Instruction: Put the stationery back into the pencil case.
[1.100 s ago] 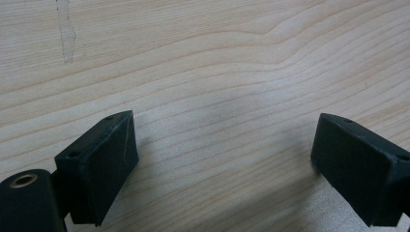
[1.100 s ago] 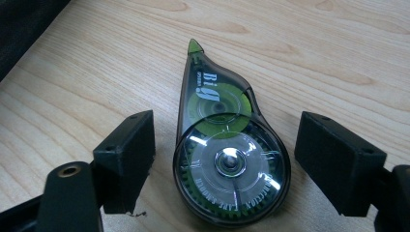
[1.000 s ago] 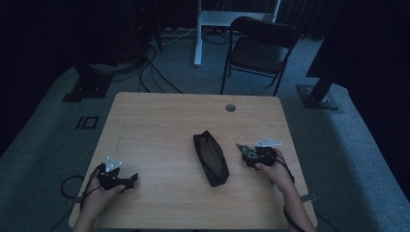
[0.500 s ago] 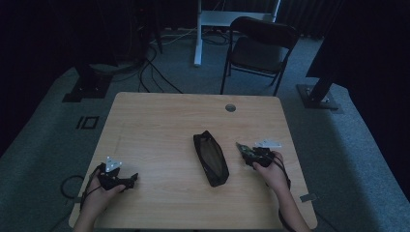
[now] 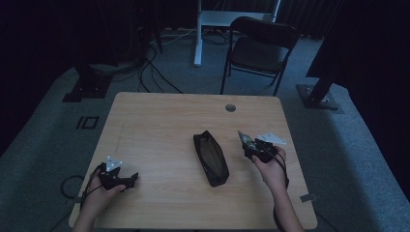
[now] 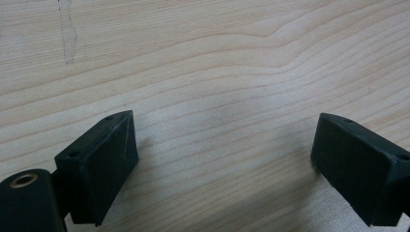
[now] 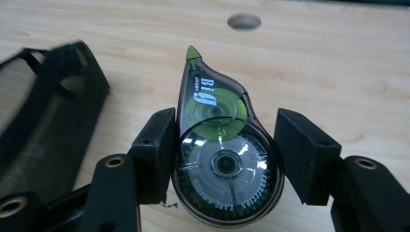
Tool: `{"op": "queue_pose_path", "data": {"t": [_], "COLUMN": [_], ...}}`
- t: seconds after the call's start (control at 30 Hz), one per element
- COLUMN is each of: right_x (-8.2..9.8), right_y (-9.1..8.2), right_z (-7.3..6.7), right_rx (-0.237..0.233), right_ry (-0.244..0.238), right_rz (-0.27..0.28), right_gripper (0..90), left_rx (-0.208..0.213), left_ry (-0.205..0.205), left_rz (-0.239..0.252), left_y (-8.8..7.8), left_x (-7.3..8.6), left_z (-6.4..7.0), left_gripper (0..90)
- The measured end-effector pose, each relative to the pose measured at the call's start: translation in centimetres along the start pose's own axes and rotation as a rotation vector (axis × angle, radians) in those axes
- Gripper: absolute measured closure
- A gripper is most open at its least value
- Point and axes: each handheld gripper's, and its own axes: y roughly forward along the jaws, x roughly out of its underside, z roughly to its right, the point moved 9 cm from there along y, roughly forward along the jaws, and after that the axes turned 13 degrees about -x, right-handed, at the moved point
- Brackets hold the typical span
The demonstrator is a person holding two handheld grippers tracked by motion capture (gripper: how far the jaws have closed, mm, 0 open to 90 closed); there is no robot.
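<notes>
Right tool (image 7: pixel 225 140) grips a correction-tape dispenser (image 7: pixel 220 154) beside the mesh pouch (image 5: pixel 211 157) (left tool (image 6: pixel 222 159) gapes wide).

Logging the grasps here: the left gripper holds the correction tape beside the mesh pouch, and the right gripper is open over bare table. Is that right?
The sides are swapped. The right gripper holds the correction tape beside the mesh pouch, as the right gripper view shows. The left gripper is open over bare table, as the left gripper view shows.
</notes>
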Motion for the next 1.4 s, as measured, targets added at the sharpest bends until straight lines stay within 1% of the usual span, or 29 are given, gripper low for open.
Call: {"op": "queue_pose_path", "data": {"t": [0.1,0.17,0.23,0.27,0.3,0.37,0.4,0.5,0.57,0.7,0.77,0.83,0.97,1.07,1.1,1.23,1.4], "right_x": [-0.9,-1.5,-2.0,-2.3,-2.6,-2.9,-2.9,-3.1,-3.3,-3.8,-4.1,-4.1,-3.7,-3.4,-3.2,-2.9,-2.5], "right_y": [-0.4,-0.6,-0.8,-0.9,-1.1,-1.1,-1.1,-0.9,-0.9,-0.9,-0.9,-0.8,-0.3,0.3,0.5,1.2,1.8], "right_z": [-1.2,-2.1,-2.7,-3.1,-3.6,-4.3,-4.8,-6.4,-7.1,-8.6,-9.4,-10.1,-11.4,-12.5,-12.8,-13.7,-14.3], "right_rx": [-0.007,-0.022,-0.017,-0.024,-0.035,-0.031,-0.040,-0.077,-0.089,-0.121,-0.130,-0.146,-0.170,-0.213,-0.216,-0.229,-0.236], "right_ry": [-0.018,-0.017,-0.032,-0.030,-0.020,-0.037,-0.042,-0.039,-0.026,-0.012,-0.011,0.000,0.002,0.015,0.014,0.041,0.077], "right_rz": [0.018,0.029,0.037,0.046,0.066,0.073,0.073,0.081,0.091,0.116,0.122,0.126,0.119,0.117,0.112,0.113,0.111], "right_gripper": [41.5,41.5,41.5,41.5,41.5,41.5,41.5,41.5,41.5,41.5,41.5,41.5,41.5,41.5,41.5,41.5,41.5], "left_rx": [0.000,0.000,0.000,0.000,0.000,0.000,0.000,0.000,0.000,0.000,0.000,0.000,0.000,0.000,0.000,-0.001,-0.001], "left_ry": [0.000,0.001,0.000,0.000,0.000,0.000,0.000,-0.001,-0.001,-0.001,-0.001,-0.001,-0.001,-0.001,-0.001,0.000,0.000], "left_rz": [0.000,0.000,0.001,0.000,0.000,0.000,0.001,0.001,0.001,0.001,0.001,0.001,0.001,0.001,0.001,0.000,0.000], "left_y": [0.0,0.0,0.0,0.0,0.0,0.0,0.0,0.0,0.0,0.0,0.0,0.0,0.0,0.0,0.0,0.0,0.0], "left_x": [0.0,0.0,0.0,0.0,0.0,0.0,0.0,0.0,0.0,0.0,0.0,0.0,0.0,0.0,0.0,0.0,0.0], "left_z": [0.0,0.0,0.0,0.0,0.0,0.0,0.0,0.0,0.0,0.0,0.0,0.0,0.0,0.0,0.0,0.0,0.0], "left_gripper": [9.6,9.6,9.6,9.6,9.6,9.6,9.6,9.6,9.6,9.6,9.6,9.6,9.6,9.6,9.6,9.6,9.6]}}
